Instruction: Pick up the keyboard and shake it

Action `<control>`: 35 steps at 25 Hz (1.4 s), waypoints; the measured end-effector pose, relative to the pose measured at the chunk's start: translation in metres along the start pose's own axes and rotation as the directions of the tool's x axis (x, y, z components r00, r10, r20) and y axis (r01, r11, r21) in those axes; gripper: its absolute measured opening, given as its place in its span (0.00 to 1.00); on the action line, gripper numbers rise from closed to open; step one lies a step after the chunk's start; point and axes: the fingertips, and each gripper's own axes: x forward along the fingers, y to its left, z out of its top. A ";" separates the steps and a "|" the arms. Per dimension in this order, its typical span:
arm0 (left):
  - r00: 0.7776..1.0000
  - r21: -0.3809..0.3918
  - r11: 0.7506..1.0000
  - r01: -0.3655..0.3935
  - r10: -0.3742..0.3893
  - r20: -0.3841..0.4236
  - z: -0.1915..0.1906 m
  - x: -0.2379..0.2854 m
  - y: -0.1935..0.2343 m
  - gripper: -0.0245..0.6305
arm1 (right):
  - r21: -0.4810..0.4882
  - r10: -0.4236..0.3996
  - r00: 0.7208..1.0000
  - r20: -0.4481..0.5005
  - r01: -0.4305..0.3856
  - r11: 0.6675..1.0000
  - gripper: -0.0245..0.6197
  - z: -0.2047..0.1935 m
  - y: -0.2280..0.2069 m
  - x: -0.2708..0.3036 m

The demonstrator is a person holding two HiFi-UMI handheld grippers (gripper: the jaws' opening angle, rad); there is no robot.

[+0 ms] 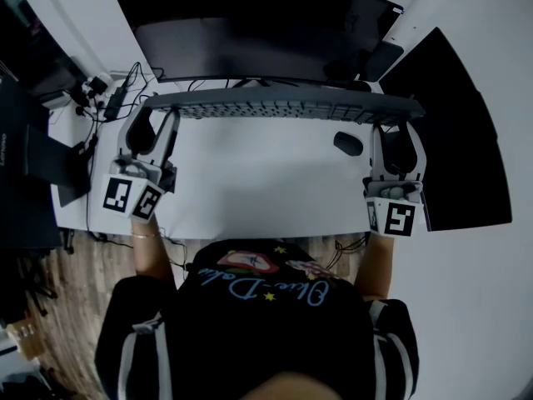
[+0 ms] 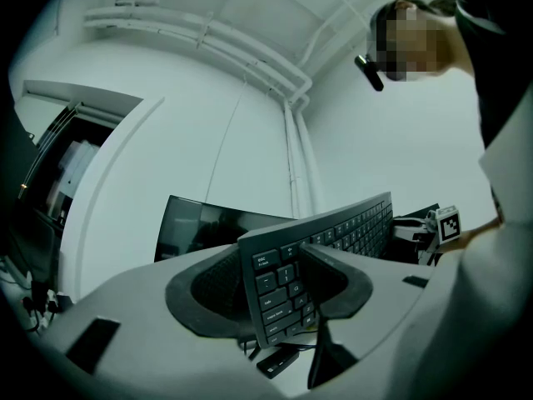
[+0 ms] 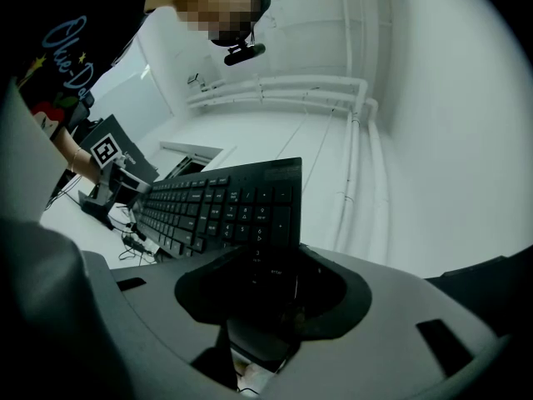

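Over the desk, head view: a person [image 1: 258,323] in a black shirt faces a curved monitor [image 1: 258,27] across a white desk [image 1: 250,182].
Keyboard, head view: the keyboard [image 1: 283,105] is raised off the desk in front of the monitor's foot. It runs left to right and shows almost edge-on.
Left gripper, head view: the left gripper [image 1: 156,117] straddles the keyboard's left end.
Right gripper, head view: the right gripper [image 1: 398,125] straddles the right end in the same way.
Desk items, head view: a mouse [image 1: 348,143] lies on the desk near the right gripper. Cables [image 1: 117,98] gather at the rear left corner, and a black panel [image 1: 450,140] lies beyond the desk's right edge.
Left gripper, left gripper view: the jaws stand fairly wide but are clamped on the keyboard [image 2: 333,232]. One pad [image 2: 329,265] presses the key face at the Esc end and the other backs the underside.
Far end, left gripper view: the keyboard slants up and away to the right gripper [image 2: 437,227], with the monitor [image 2: 200,232] behind it.
Right gripper, right gripper view: the jaws, also fairly wide, grip the number-pad end of the keyboard [image 3: 225,207], which sits deep between the pads.
Far end, right gripper view: the key rows run off leftward to the left gripper [image 3: 112,173].
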 end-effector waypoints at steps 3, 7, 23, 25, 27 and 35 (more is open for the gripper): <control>1.000 -0.001 1.000 -0.001 0.001 -0.013 -0.003 -0.001 0.000 0.35 | 0.013 0.002 1.000 -0.007 -0.002 1.000 0.30 -0.002 0.002 -0.003; 0.999 -0.007 1.000 -0.005 0.005 -0.045 -0.012 -0.005 -0.001 0.35 | 0.034 0.000 0.999 -0.037 0.001 0.999 0.30 -0.012 0.008 -0.009; 0.968 -0.085 0.996 -0.027 0.005 -0.252 -0.079 -0.022 0.001 0.35 | 0.158 0.049 0.976 -0.214 -0.015 0.987 0.30 -0.073 0.039 -0.034; 0.960 -0.100 0.994 -0.032 0.003 -0.281 -0.091 -0.025 0.000 0.35 | 0.177 0.059 0.968 -0.242 -0.016 0.984 0.30 -0.084 0.043 -0.039; 0.950 -0.115 0.993 -0.040 0.002 -0.311 -0.103 -0.030 -0.001 0.35 | 0.195 0.071 0.960 -0.270 -0.018 0.981 0.30 -0.094 0.049 -0.045; 0.900 -0.168 0.982 -0.083 0.002 -0.436 -0.152 -0.056 -0.004 0.35 | 0.264 0.122 0.920 -0.373 -0.021 0.964 0.30 -0.132 0.075 -0.071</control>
